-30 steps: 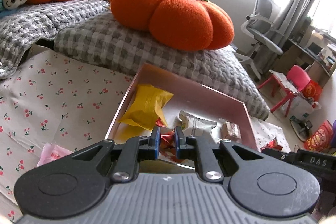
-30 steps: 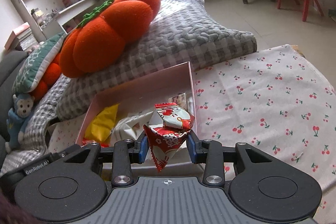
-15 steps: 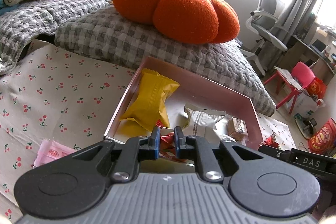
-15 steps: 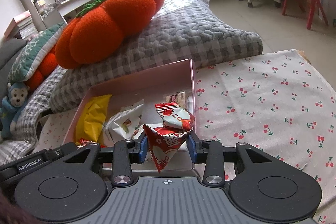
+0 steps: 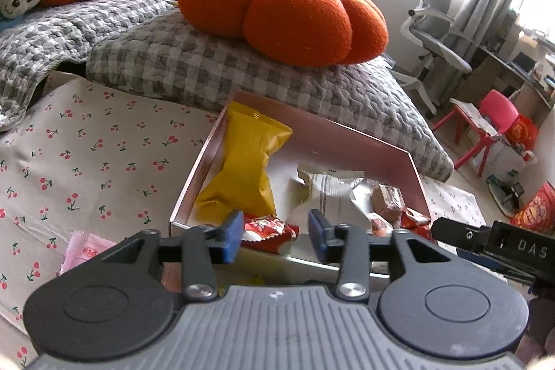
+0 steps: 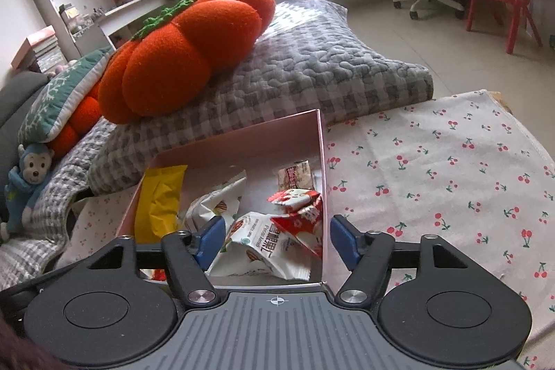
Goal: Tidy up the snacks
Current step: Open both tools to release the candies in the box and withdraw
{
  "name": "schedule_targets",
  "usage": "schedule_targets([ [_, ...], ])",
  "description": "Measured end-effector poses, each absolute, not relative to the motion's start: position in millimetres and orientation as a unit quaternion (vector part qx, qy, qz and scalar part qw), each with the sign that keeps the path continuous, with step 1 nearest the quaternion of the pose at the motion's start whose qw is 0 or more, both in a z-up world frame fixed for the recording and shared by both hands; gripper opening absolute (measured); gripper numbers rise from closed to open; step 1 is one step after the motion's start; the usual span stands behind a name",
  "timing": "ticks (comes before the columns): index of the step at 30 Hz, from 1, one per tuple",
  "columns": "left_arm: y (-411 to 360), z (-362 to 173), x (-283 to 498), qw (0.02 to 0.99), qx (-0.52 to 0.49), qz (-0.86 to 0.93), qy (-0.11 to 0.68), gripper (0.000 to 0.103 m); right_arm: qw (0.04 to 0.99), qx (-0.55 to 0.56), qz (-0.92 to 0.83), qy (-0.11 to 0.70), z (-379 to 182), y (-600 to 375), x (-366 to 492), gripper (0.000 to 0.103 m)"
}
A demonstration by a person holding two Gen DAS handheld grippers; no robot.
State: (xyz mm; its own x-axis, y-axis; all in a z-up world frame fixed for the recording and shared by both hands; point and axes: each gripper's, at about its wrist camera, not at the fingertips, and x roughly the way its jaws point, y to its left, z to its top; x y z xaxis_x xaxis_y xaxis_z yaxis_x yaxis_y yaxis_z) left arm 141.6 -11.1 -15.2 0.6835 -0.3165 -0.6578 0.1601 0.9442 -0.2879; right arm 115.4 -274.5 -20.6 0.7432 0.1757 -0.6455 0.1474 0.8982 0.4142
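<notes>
— What's in the pink box [image 6: 321,141]?
— A yellow packet [image 5: 244,169], white packets [image 6: 263,240] and red snacks [image 6: 301,214]. Both the left gripper [image 5: 274,233] and right gripper [image 6: 274,240] hang over it, jaws opening, gripping nothing.
— Around it?
— Cherry-print cloth [image 6: 451,169], checked quilt [image 6: 312,71], pumpkin cushion [image 5: 281,6]. A pink wrapper [image 5: 86,254] outside is half hidden.

My left gripper [image 5: 274,233] hangs over the near edge of the pink box [image 5: 347,141], jaws opening, the small red snack packet [image 5: 269,229] lying loose between them. At eleven o'clock in the box leans a yellow packet [image 5: 246,169]; at one, a white wrapper [image 5: 333,186]. A pink sachet [image 5: 86,252] lies at nine on the cherry-print cloth [image 5: 86,144].
</notes>
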Motion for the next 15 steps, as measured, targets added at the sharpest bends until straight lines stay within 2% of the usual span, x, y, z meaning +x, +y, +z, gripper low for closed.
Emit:
schedule_targets([
  [8, -11, -8, 132, 0.908, -0.075, -0.144, 0.387, 0.069, 0.903, 0.219, 0.01, 0.37, -12, -277, 105, 0.083],
  [15, 1, -4, 120, 0.903, -0.044, -0.148, 0.4, 0.089, 0.896, 0.223, 0.01, 0.384, -4, -275, 89, 0.091],
])
